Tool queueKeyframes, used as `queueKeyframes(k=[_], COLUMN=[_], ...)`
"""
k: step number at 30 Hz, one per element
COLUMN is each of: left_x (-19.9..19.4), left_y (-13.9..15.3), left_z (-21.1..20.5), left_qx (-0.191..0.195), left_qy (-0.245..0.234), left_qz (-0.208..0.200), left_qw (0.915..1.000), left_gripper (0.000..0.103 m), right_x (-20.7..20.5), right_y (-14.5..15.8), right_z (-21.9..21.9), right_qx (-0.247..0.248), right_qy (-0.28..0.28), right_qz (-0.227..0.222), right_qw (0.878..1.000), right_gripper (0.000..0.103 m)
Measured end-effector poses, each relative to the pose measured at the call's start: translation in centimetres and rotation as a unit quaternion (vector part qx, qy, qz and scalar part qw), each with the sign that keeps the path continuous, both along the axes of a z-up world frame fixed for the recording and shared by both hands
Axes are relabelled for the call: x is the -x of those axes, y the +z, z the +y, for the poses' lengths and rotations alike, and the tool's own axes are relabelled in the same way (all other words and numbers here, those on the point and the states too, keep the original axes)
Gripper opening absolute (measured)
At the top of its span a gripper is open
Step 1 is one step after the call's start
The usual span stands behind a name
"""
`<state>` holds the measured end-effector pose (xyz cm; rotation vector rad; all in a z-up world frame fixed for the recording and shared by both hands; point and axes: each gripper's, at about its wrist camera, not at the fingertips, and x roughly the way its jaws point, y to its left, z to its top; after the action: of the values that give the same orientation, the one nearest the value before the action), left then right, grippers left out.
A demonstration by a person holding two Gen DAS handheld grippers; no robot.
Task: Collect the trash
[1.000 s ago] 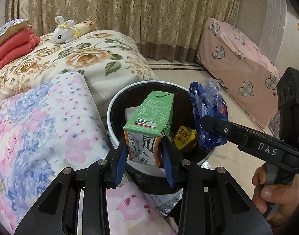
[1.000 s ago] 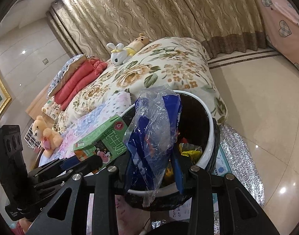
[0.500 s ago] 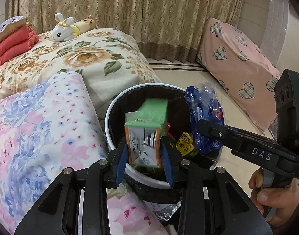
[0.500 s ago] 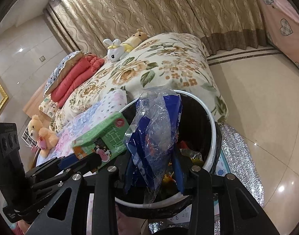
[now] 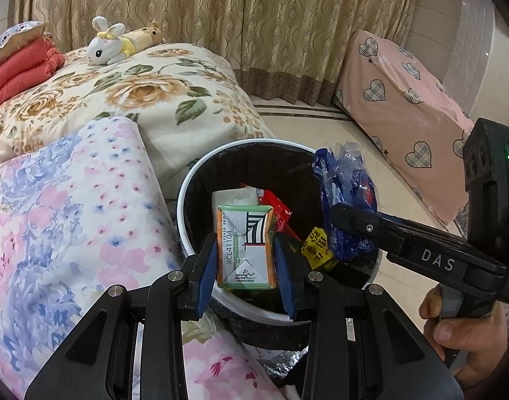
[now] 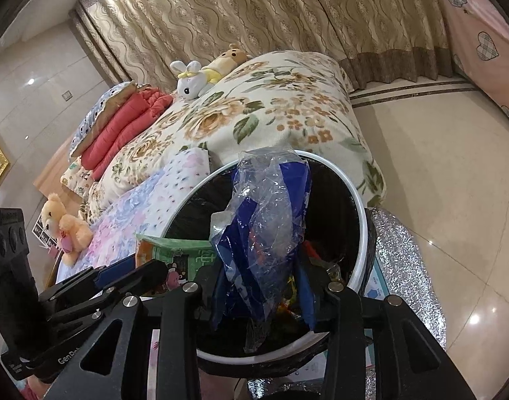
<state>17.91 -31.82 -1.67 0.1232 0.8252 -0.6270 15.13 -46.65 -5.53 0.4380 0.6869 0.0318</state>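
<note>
A round bin (image 5: 201, 170) with a white rim and black liner stands beside the bed; it also shows in the right wrist view (image 6: 361, 233). Red and yellow wrappers (image 5: 316, 246) lie inside. My left gripper (image 5: 244, 268) is shut on a green and white milk carton (image 5: 244, 250), tipped bottom-up over the bin's near rim. My right gripper (image 6: 262, 295) is shut on a crumpled blue and clear plastic bag (image 6: 271, 230) over the bin's mouth. The bag (image 5: 346, 196) and right gripper (image 5: 347, 220) show at the right of the left wrist view.
A bed with a floral blanket (image 5: 147, 90) and a pink-blue quilt (image 5: 64, 206) lies left of the bin. Plush toys (image 5: 121, 41) rest on it. A pink heart-patterned covered object (image 5: 401, 100) stands right. Curtains hang behind. Silver foil mat (image 6: 404, 266) lies under the bin on tiled floor.
My left gripper has tilted forward, so the carton went from upright to bottom-up and lower over the bin. My right gripper with the bag has moved slightly lower over the bin.
</note>
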Motion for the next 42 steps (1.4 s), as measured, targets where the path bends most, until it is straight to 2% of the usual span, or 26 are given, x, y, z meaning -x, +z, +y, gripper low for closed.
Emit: queueKeyframes(k=[2,4,6,11,17,23,28,37,42], left_x=[0.0,0.1,0.3,1.0,2.0,3.9,6.2,11.0,13.9], left_y=[0.0,0.1,0.4,1.1,0.7,0.0,-0.4,-1.2,-0.6], left_z=[0.2,0.5,1.0,2.5,5.7,9.8,13.9,20.3,22.8], left_qx=[0.003,0.004,0.011,0.024,0.033,0.048,0.059,0.059,0.054], left_qy=[0.000,0.003,0.008,0.018,0.047,0.080,0.115,0.166,0.195], left_qz=[0.004,0.005,0.000,-0.008,-0.003,0.001,-0.007,-0.034,-0.079], left_qw=[1.0000,1.0000,0.9999,0.9995,0.9983,0.9956,0.9916,0.9837,0.9760], left_gripper=[0.034,0.049,0.054,0.056,0.057,0.058,0.064,0.068,0.073], right_x=[-0.1,-0.1,-0.1,0.5,1.7,3.8,5.5,8.7,10.4], right_y=[-0.1,-0.1,0.0,0.4,1.0,1.2,1.1,-0.1,-0.3], right_z=[-0.1,-0.1,-0.1,0.3,1.4,4.2,7.5,13.2,16.1], right_qx=[-0.002,-0.003,-0.005,-0.006,-0.006,-0.003,0.003,0.028,0.060], right_qy=[-0.003,-0.006,-0.007,-0.009,-0.010,-0.008,0.009,0.040,0.050], right_qz=[0.002,0.003,0.002,-0.006,-0.021,-0.045,-0.063,-0.087,-0.103], right_qw=[1.000,1.000,1.000,1.000,1.000,0.999,0.998,0.995,0.992], right_gripper=[0.045,0.049,0.056,0.065,0.066,0.077,0.090,0.091,0.092])
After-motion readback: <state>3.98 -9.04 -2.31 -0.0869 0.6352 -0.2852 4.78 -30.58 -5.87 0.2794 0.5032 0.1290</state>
